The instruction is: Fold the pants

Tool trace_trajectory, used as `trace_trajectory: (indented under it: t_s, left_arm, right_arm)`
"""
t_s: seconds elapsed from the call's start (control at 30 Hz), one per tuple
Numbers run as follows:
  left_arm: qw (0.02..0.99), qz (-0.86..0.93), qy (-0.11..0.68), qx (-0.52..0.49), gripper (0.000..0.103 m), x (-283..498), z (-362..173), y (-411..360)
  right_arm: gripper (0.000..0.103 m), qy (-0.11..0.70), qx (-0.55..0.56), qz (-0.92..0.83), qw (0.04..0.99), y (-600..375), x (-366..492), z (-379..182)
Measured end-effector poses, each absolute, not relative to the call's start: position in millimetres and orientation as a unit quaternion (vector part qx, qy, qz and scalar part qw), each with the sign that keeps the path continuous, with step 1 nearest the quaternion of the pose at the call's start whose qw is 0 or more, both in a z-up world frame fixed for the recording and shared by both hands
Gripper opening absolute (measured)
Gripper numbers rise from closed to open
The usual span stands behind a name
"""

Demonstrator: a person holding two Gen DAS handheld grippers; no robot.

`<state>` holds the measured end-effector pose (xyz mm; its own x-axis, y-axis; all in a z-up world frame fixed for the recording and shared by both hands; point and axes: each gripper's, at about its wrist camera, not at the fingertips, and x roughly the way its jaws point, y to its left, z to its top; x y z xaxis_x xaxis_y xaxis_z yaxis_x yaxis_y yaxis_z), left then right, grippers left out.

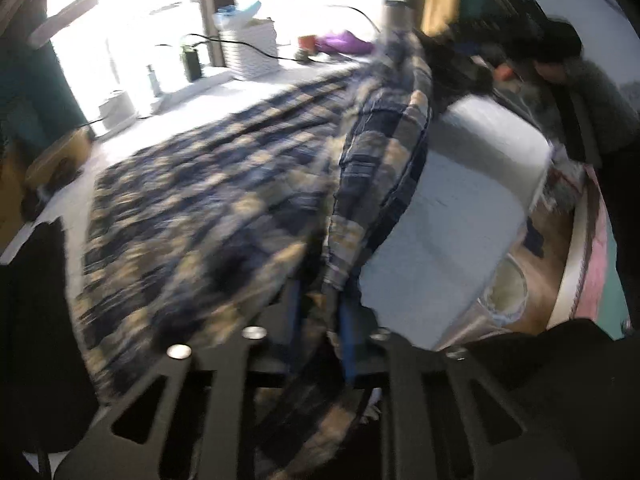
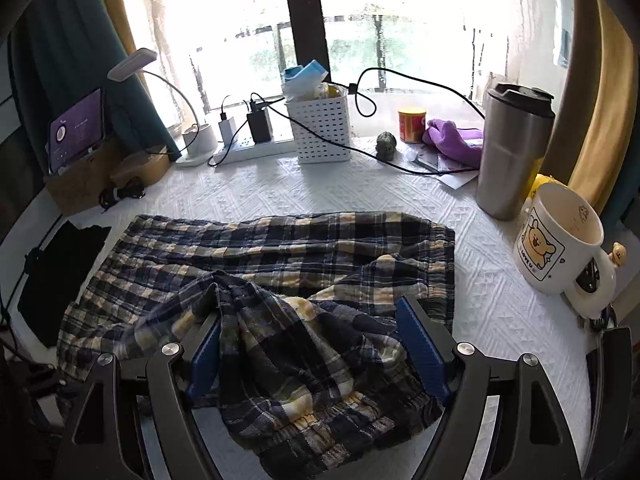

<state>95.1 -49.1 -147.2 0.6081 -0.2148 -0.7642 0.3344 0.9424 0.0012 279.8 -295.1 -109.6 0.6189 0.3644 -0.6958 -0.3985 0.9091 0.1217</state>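
Observation:
The navy and yellow plaid pants [image 2: 260, 264] lie across the white textured tablecloth [image 2: 360, 196]. In the right wrist view my right gripper [image 2: 310, 316] is open, its blue pads either side of a bunched fold of the pants, with fabric draped between them. In the blurred left wrist view my left gripper [image 1: 320, 300] is shut on a lifted strip of the pants [image 1: 380, 148], which rises from the pads toward the far end of the table; the rest of the pants [image 1: 200, 208] spreads flat to the left.
Along the table's back stand a white basket [image 2: 322, 128], a power strip [image 2: 248, 148] with cables, a steel tumbler [image 2: 510, 148], a bear mug [image 2: 556, 236], a purple cloth [image 2: 456, 140] and a tablet [image 2: 76, 128]. A black cloth [image 2: 56, 280] lies left.

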Motion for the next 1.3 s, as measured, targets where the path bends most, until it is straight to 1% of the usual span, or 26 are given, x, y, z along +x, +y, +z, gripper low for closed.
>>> trace_trajectory:
  t_s: [0.17,0.27,0.5,0.67,0.83,0.93,1.0,1.07,1.1,1.13,1.23,1.3]
  left_arm:
    - [0.909,-0.127,0.394,0.05,0.013,100,-131,-23]
    - [0.912,-0.108,0.394,0.036,0.013,112,-132,-7]
    - [0.913,-0.073,0.401,0.017,0.013,138,-139,15]
    - [0.911,-0.063,0.407,0.015,0.013,143,-143,18]
    - [0.911,-0.091,0.401,0.001,0.013,130,-128,13]
    - [0.911,-0.104,0.398,0.017,0.013,119,-119,5]
    - [0.913,-0.122,0.39,0.012,0.023,111,-113,2]
    - [0.914,-0.142,0.379,0.003,0.058,103,-107,-3]
    - [0.915,-0.151,0.373,0.0,0.063,99,-104,-7]
    - [0.915,-0.167,0.366,-0.001,0.066,95,-101,-12]
    - [0.905,-0.219,0.364,0.01,0.067,89,-101,-33]
    - [0.894,-0.238,0.378,0.03,0.067,91,-111,-48]
  right_arm:
    - [0.082,0.37,-0.038,0.214,0.903,-295,271,-113]
    - [0.082,0.357,-0.06,0.216,0.907,-297,263,-117]
    - [0.083,0.315,-0.138,0.195,0.918,-307,227,-133]
    - [0.083,0.307,-0.198,0.176,0.914,-314,205,-153]
    - [0.083,0.302,-0.186,0.176,0.918,-325,204,-150]
    - [0.084,0.299,-0.16,0.183,0.923,-320,215,-140]
    - [0.084,0.308,-0.138,0.195,0.921,-312,230,-133]
    - [0.084,0.317,-0.122,0.203,0.918,-304,242,-129]
    - [0.084,0.326,-0.112,0.207,0.915,-300,251,-128]
    - [0.083,0.334,-0.106,0.208,0.913,-297,258,-128]
    - [0.083,0.356,-0.086,0.209,0.907,-290,277,-129]
    - [0.084,0.369,-0.068,0.206,0.904,-290,289,-129]
